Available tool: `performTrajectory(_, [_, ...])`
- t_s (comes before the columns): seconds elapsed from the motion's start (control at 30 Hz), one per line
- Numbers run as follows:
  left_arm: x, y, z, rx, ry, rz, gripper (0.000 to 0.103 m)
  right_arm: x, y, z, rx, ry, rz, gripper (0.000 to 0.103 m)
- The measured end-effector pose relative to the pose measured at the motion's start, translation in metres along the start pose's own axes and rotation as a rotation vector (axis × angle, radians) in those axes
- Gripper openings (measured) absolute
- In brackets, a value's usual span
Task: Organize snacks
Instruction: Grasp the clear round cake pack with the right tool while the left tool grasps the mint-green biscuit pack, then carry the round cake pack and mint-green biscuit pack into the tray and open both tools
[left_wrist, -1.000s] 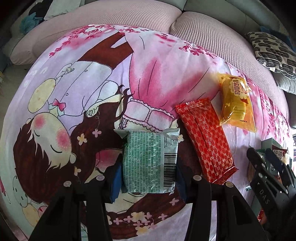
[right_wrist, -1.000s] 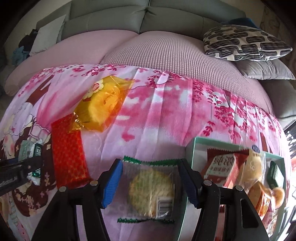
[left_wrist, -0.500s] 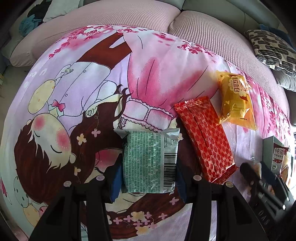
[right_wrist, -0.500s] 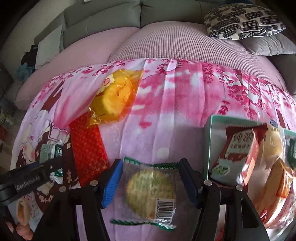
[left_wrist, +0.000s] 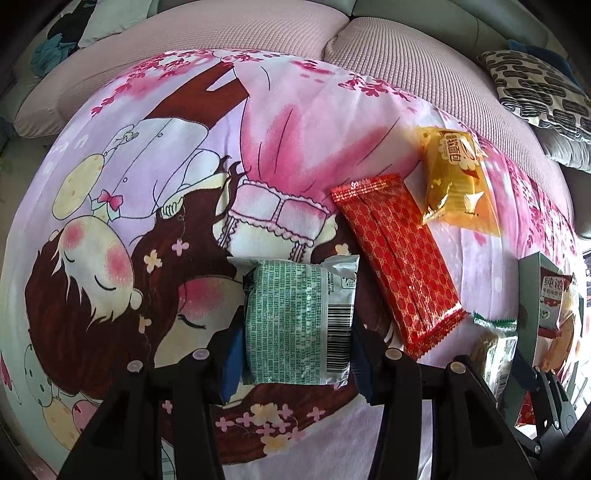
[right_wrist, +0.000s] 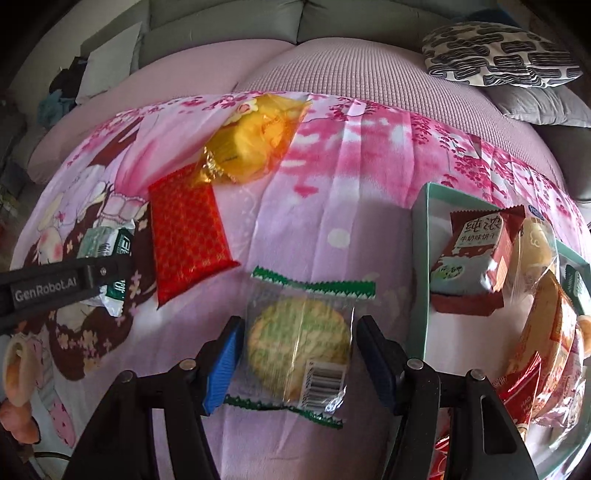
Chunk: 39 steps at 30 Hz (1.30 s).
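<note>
My left gripper (left_wrist: 295, 354) is shut on a green-and-silver snack packet (left_wrist: 299, 321), which lies on the cartoon-print cloth (left_wrist: 147, 221). My right gripper (right_wrist: 297, 363) is shut on a clear green-edged cookie packet (right_wrist: 299, 339), just left of a teal box (right_wrist: 424, 280) that holds several snacks. A red packet (left_wrist: 397, 254) and a yellow bread packet (left_wrist: 452, 177) lie on the cloth between the two grippers. They also show in the right wrist view: the red packet (right_wrist: 186, 229) and the yellow bread packet (right_wrist: 255, 140).
The cloth covers a pink sofa cushion (right_wrist: 332, 62). A black-and-white patterned pillow (right_wrist: 495, 55) lies at the back right, with grey cushions (right_wrist: 221, 22) behind. The left gripper's arm (right_wrist: 55, 288) shows at the left of the right wrist view.
The right gripper has lifted and moved with the cookie packet, so more of the teal box shows. The left gripper has stayed on the green packet.
</note>
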<state>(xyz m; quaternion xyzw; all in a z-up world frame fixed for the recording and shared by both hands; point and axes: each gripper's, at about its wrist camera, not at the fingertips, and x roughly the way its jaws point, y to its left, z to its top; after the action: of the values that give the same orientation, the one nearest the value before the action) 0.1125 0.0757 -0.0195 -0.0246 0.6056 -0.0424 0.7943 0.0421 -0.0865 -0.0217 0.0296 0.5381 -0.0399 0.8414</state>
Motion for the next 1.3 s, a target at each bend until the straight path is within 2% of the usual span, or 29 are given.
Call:
performTrajectory(0.13, [-0.004,-0.001,-0.006,-0.002,-0.001,-0.005,0.051,-0.003,-0.003,-0.003,0.026,-0.004,0.001,0.053])
performTrajectory(0.6, [-0.042,-0.011,-0.003,0.019,-0.097,-0.027,0.051,-0.047,-0.014,-0.006,0.075,-0.092,0.032,0.052])
performTrajectory(0.93, [-0.061,-0.042,-0.006,0.068,-0.129,-0.09,0.051,-0.077,-0.028,-0.005,0.118,-0.146,0.043,0.053])
performTrajectory(1.3, [-0.078,-0.084,-0.018,0.157,-0.159,-0.114,0.051,-0.109,-0.085,-0.01,0.248,-0.202,-0.006,0.053])
